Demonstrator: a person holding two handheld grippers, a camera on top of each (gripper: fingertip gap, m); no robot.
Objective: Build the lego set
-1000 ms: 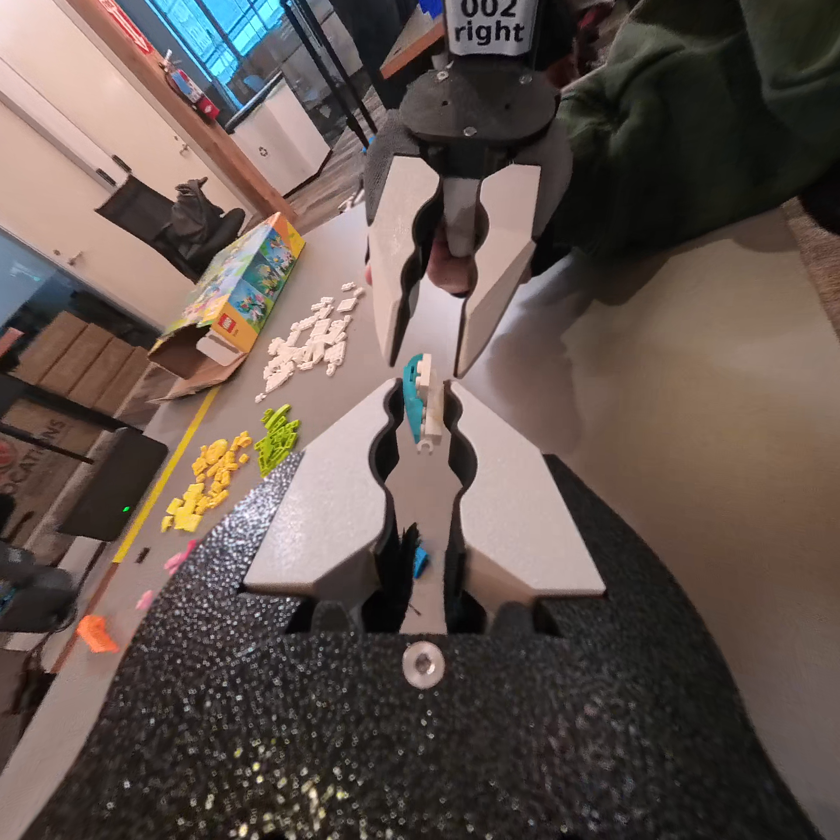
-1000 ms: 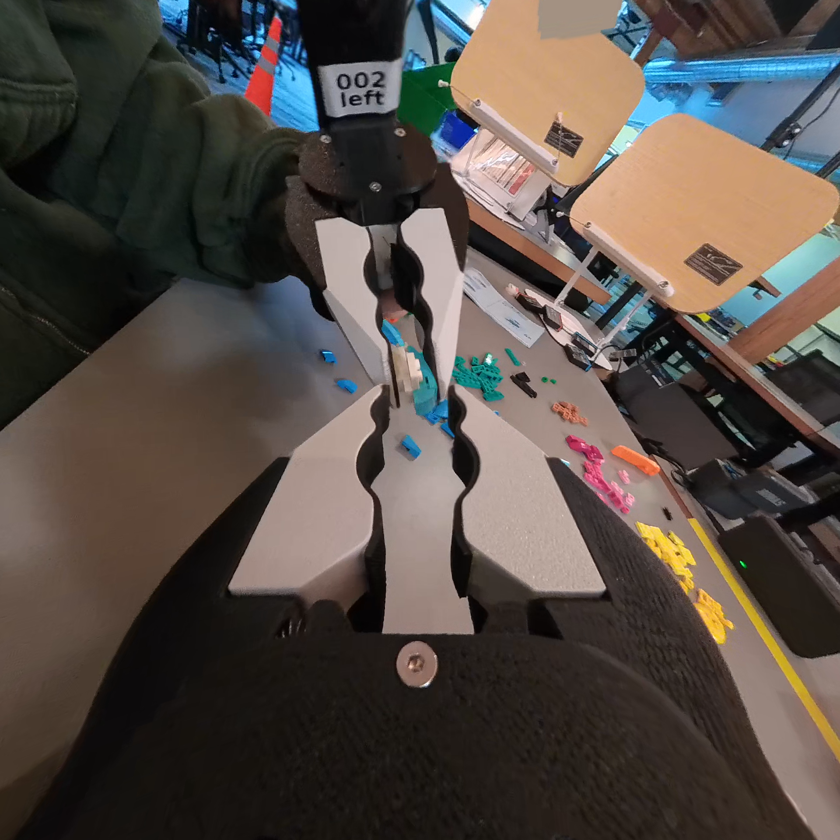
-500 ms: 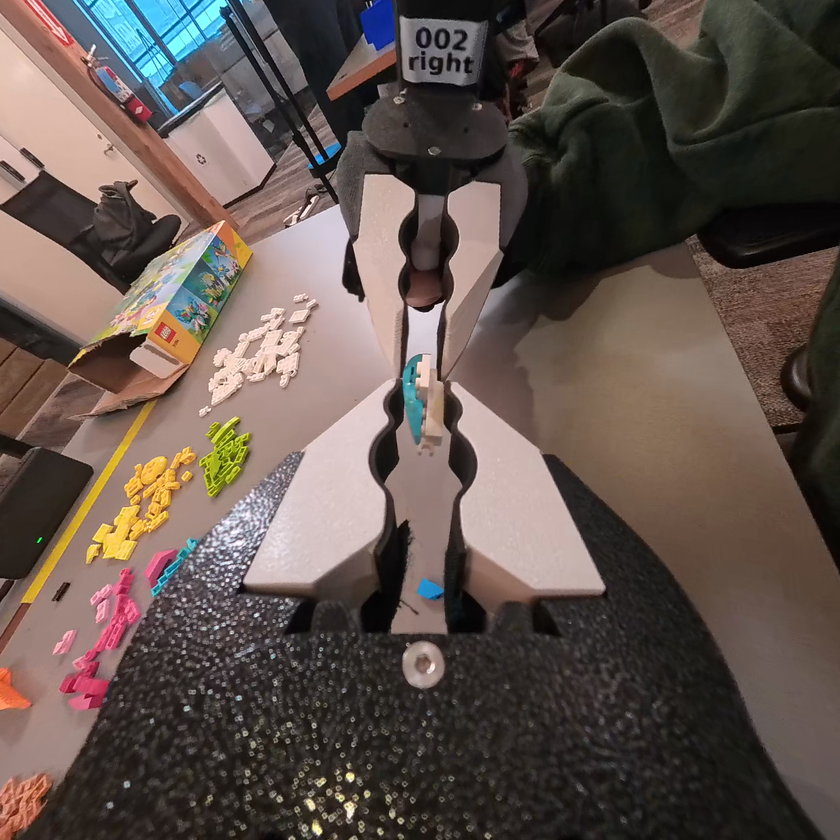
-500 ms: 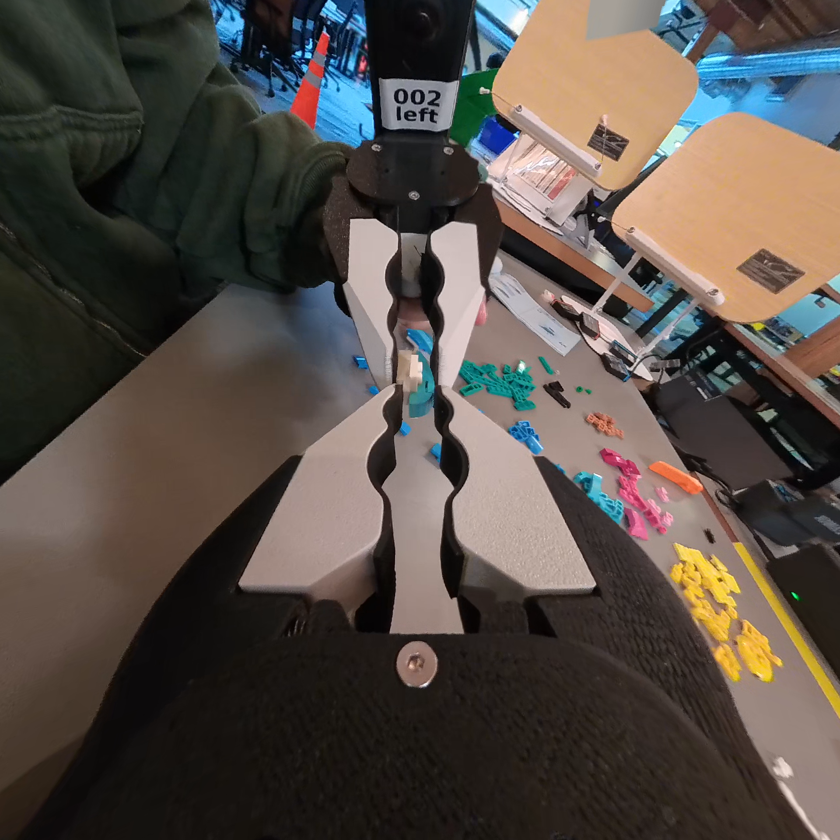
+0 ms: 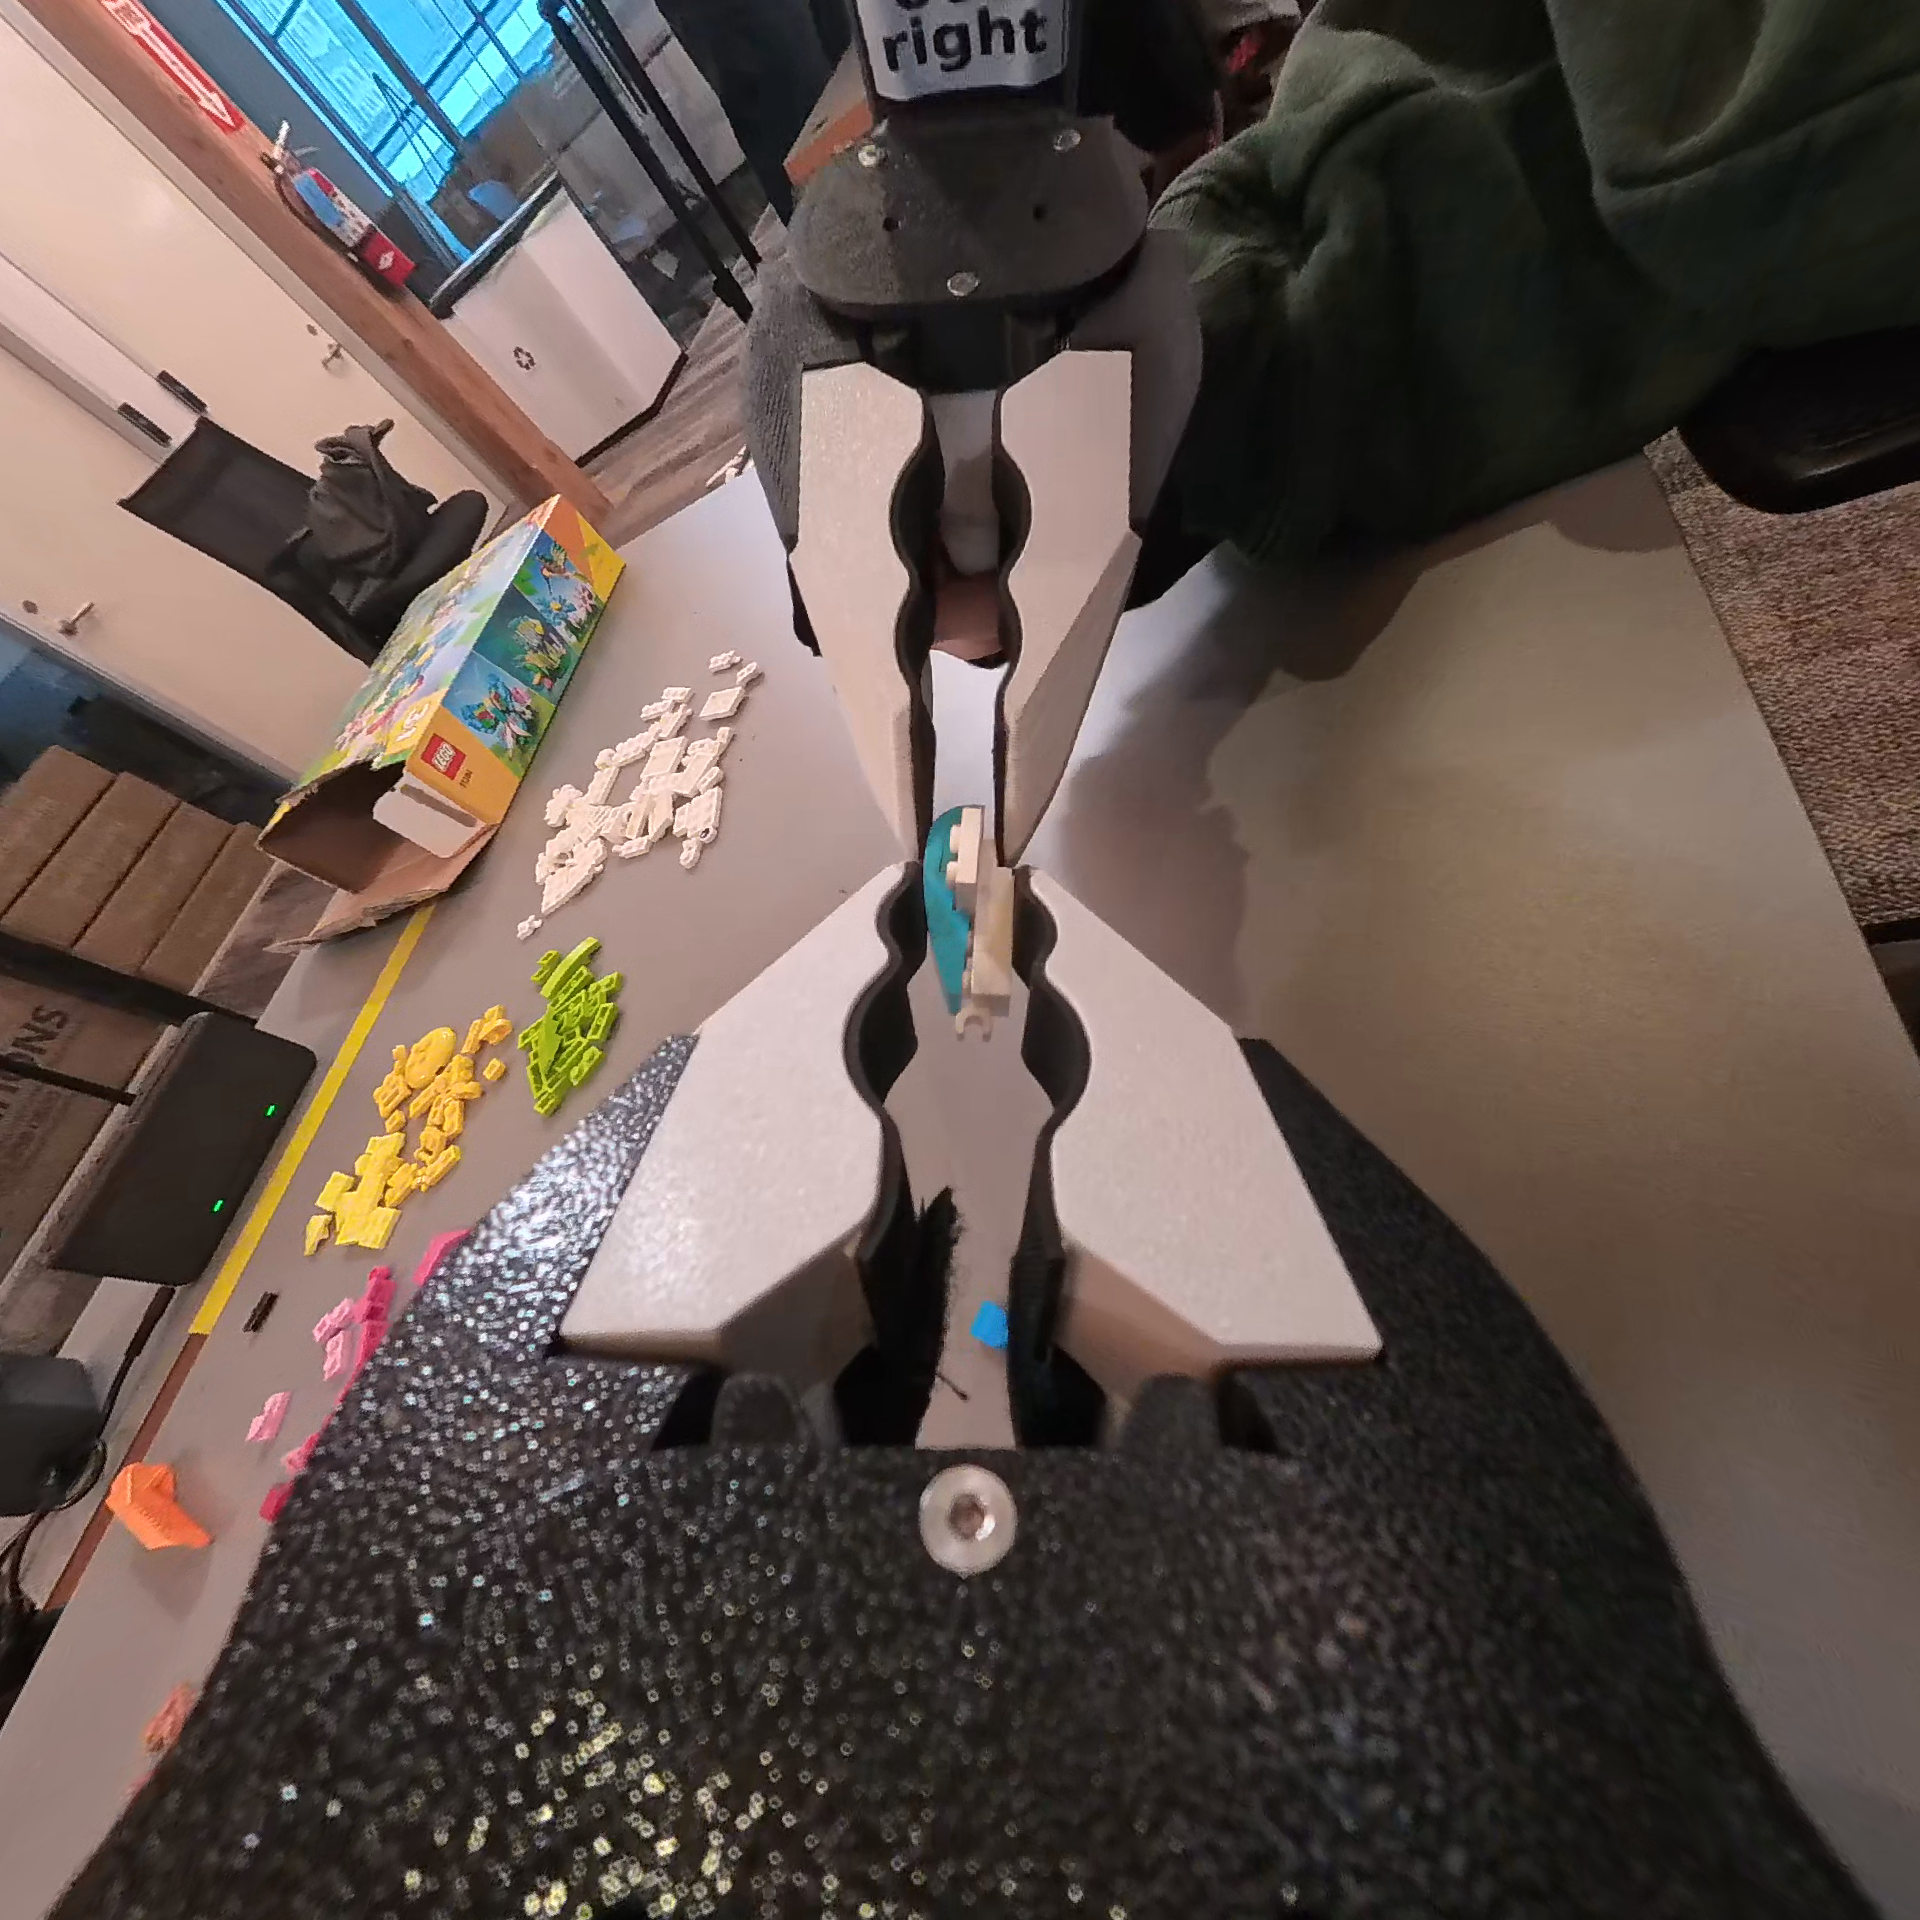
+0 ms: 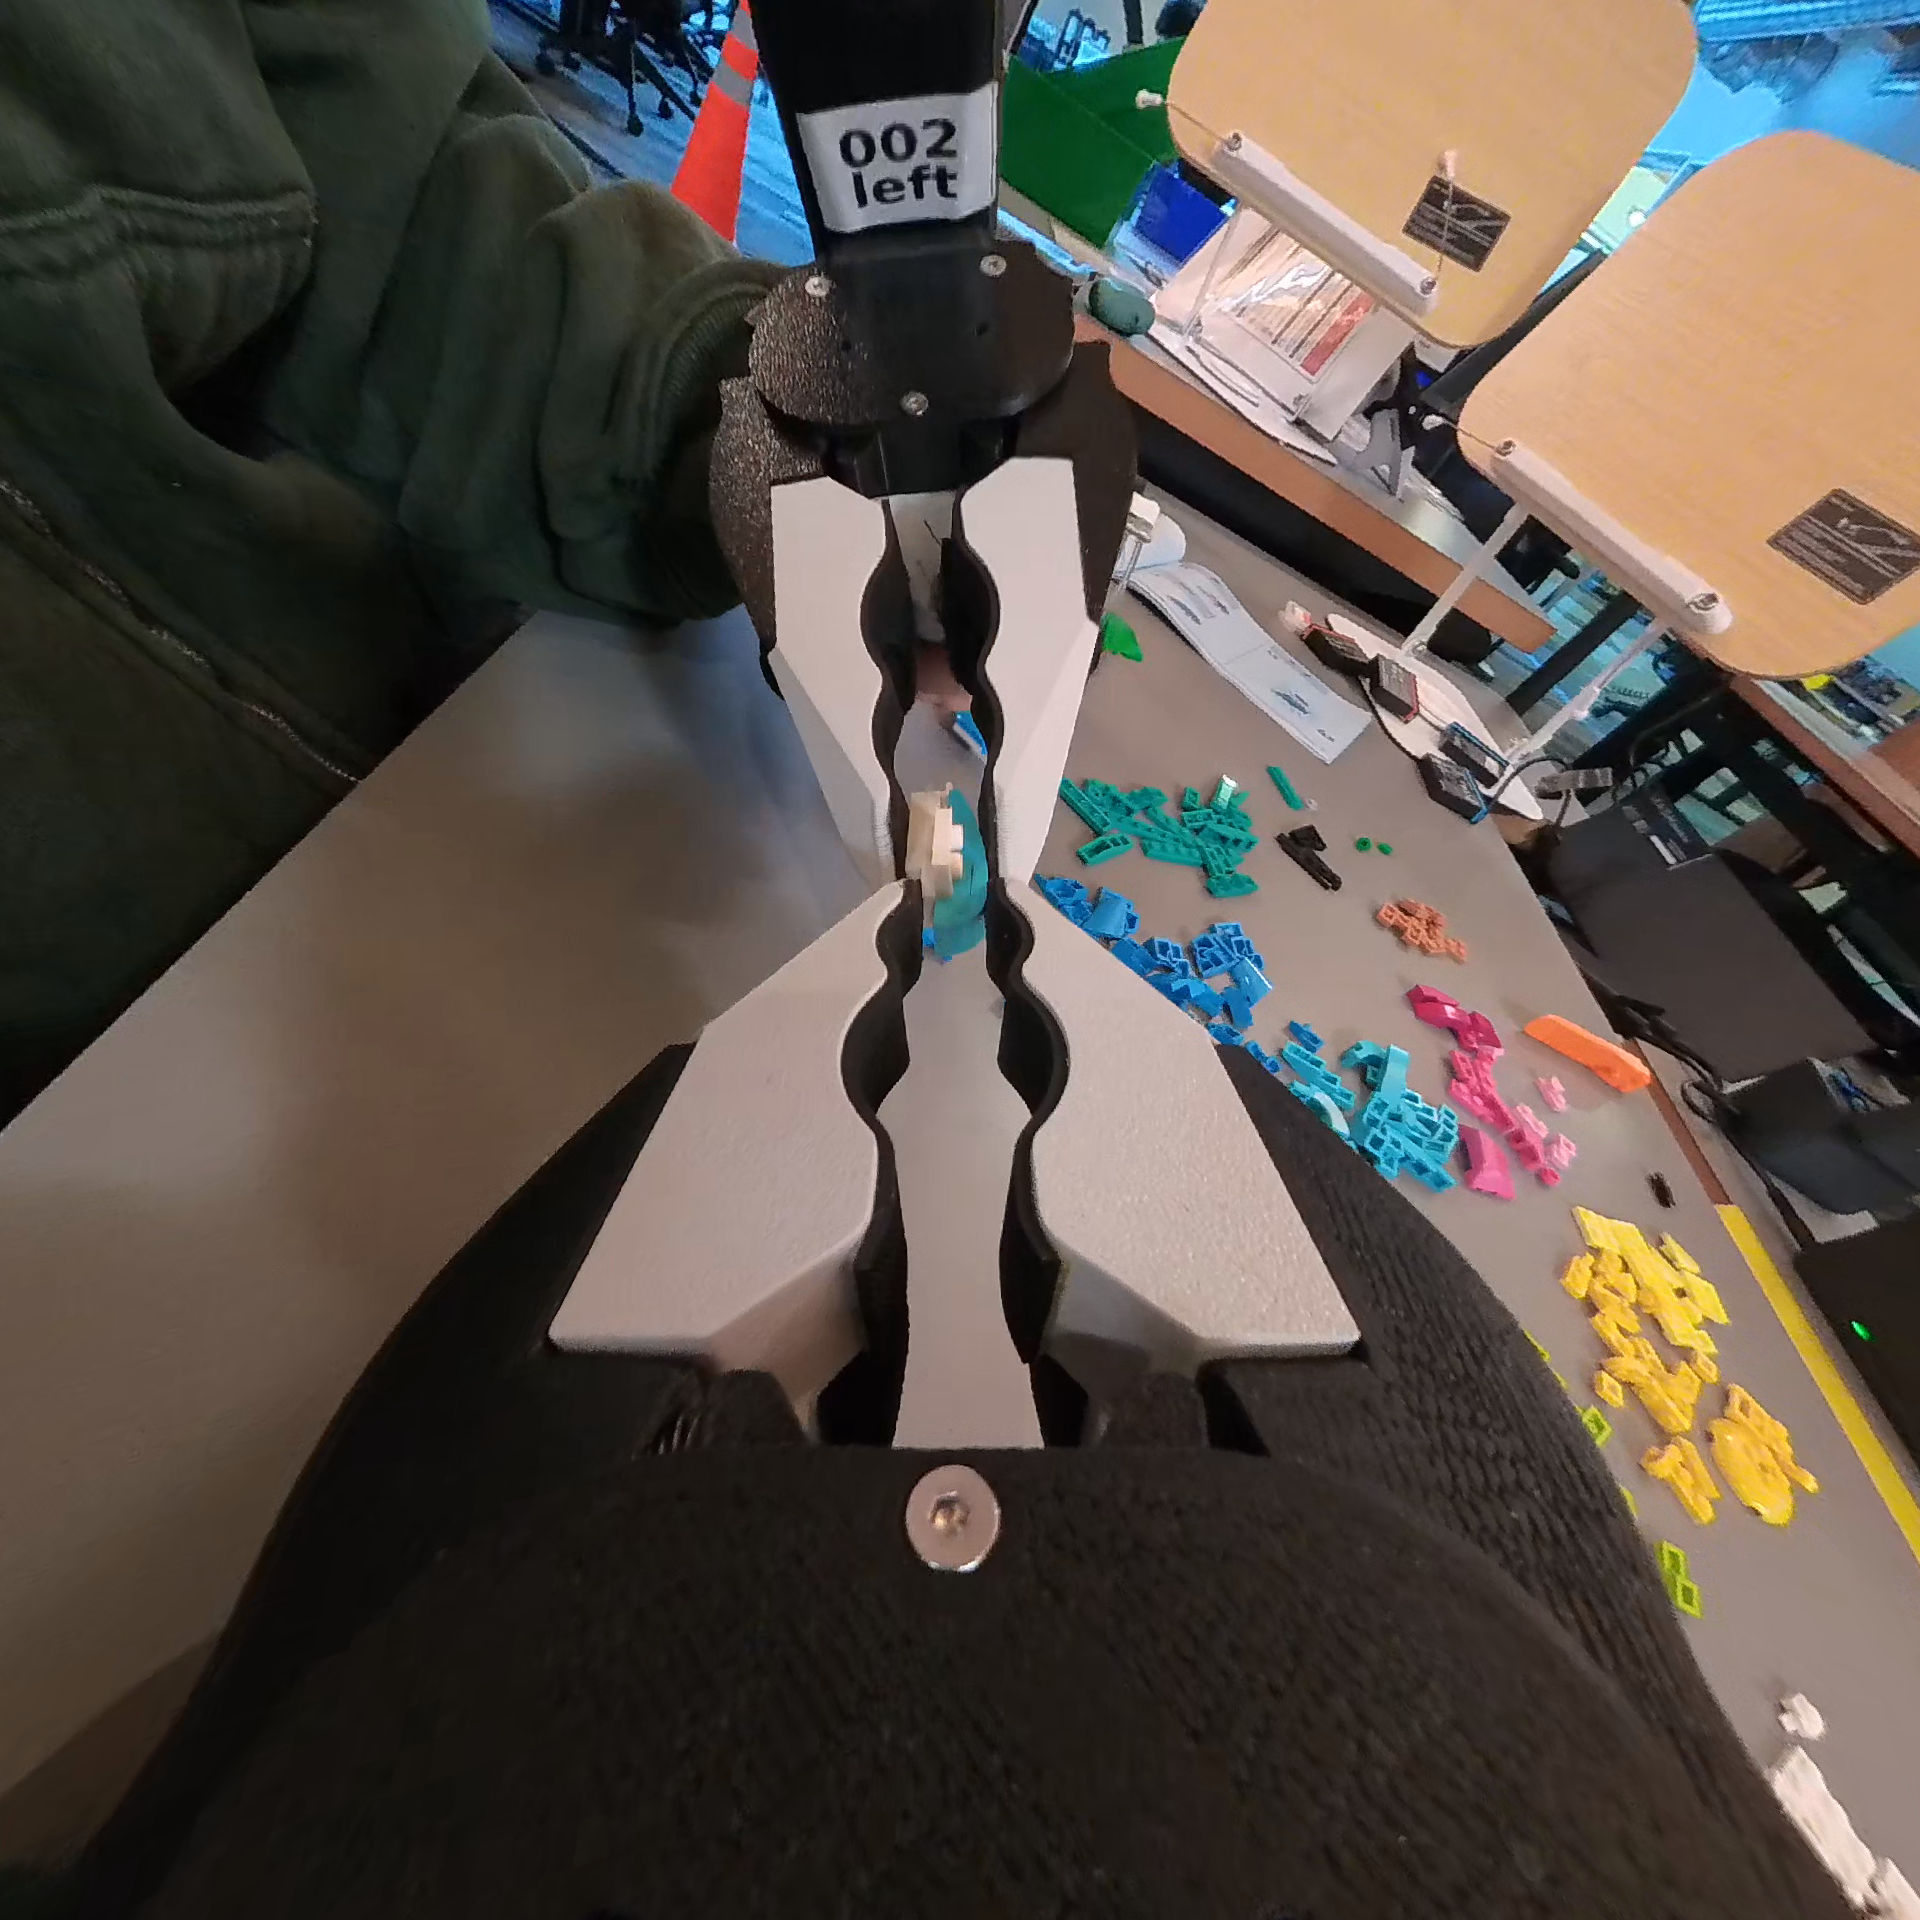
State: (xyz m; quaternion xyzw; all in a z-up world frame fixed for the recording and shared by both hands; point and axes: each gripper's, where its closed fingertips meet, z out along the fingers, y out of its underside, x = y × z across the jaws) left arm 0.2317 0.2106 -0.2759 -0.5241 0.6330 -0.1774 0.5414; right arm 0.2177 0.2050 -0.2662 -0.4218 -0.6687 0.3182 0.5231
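A small teal and white lego assembly (image 5: 943, 904) is held in the air above the grey table (image 5: 1455, 935), between the two grippers, which meet tip to tip. My left gripper (image 5: 964, 883) is shut on its near end. The right gripper (image 5: 961, 836) comes from the opposite side with its tips closed on the assembly's far end. In the right wrist view the assembly (image 6: 951, 862) sits between my right gripper's (image 6: 951, 894) tips and the left gripper's (image 6: 940, 836) tips. A green sleeve (image 6: 312, 416) is behind the left gripper.
An open lego box (image 5: 468, 665) lies at the far left beside white (image 5: 634, 800), lime (image 5: 571, 1023), yellow (image 5: 416, 1132) and pink (image 5: 343, 1340) piles. Dark teal (image 6: 1164, 831), blue (image 6: 1174, 956) and pink (image 6: 1486, 1081) piles, a booklet (image 6: 1247, 655) and chairs (image 6: 1423, 156) show in the right wrist view. Less than 4 cm separates the two grippers' tips.
The right gripper was open a second ago; it has closed its tips on the far end of the assembly. The left gripper has kept its hold throughout.
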